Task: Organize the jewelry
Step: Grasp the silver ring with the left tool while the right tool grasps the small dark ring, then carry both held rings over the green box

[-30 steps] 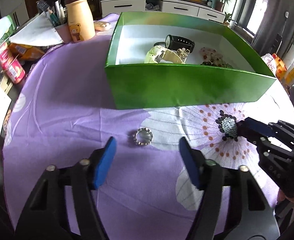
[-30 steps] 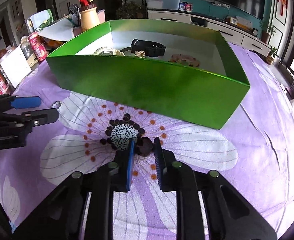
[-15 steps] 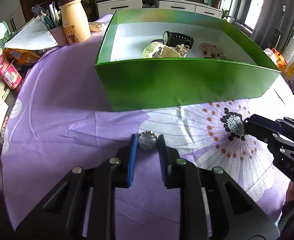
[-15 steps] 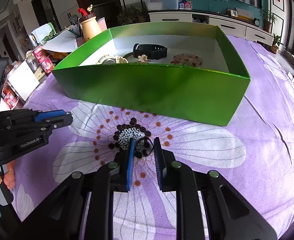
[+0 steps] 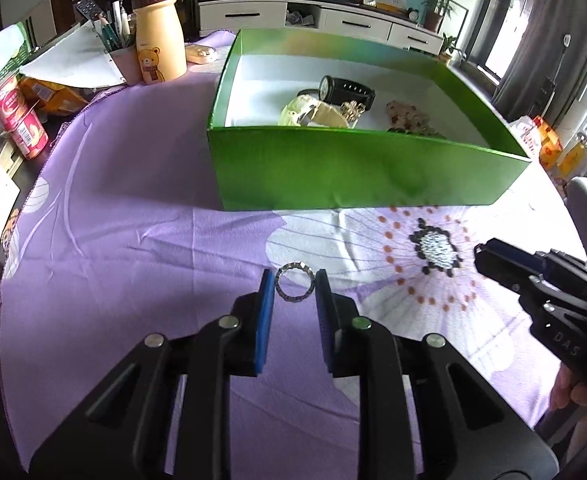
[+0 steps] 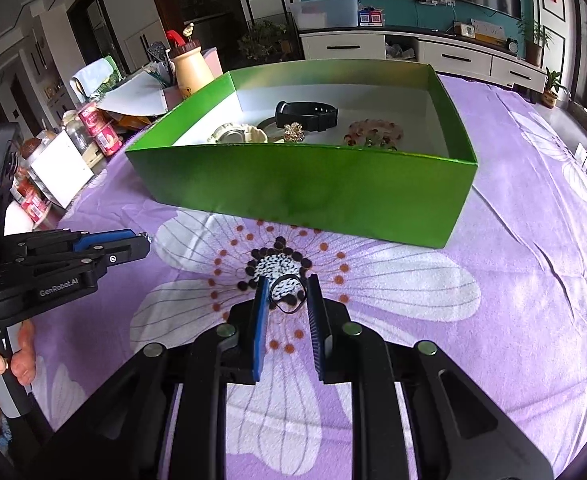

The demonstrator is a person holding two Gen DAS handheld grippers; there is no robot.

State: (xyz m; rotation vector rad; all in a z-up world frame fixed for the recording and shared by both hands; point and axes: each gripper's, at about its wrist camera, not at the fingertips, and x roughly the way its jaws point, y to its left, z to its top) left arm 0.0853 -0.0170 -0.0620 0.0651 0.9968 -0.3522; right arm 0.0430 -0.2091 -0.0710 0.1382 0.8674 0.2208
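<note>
- Since a second ago, the left gripper (image 5: 292, 294) has gone from jaws wide apart, short of the beaded ring (image 5: 294, 287), to jaws clamped on it from both sides; the green box (image 5: 357, 176) now sits further ahead of those jaws than it did.
- On my other side, the right gripper (image 6: 286, 295) has its jaws pressed together on a thin dark ring (image 6: 288, 294), as they were a second ago, though the ring now stands clearer between the tips.
- Both rings sit right at the jaw tips, low over the purple flowered cloth (image 5: 133, 248) on the counter; whether they are quite clear of it I cannot tell.
- Ahead of both pairs of jaws and well apart from them stands the box, open-topped, with a black watch (image 6: 306, 114), a cream watch (image 5: 313, 112), a gold brooch (image 6: 293, 131) and a bead bracelet (image 6: 373, 133) already inside.
- My reading: both picks are made, and the carry to the box comes next.
- To do it well I would lift straight up first, so that neither ring drags on the cloth and twists out of such a shallow hold.
- I would clear the near wall with margin, then lower over bare white floor, away from the pieces already there.
- I would bring the two grippers in on separate sides so that they do not meet, and part the jaws only once low inside.
</note>
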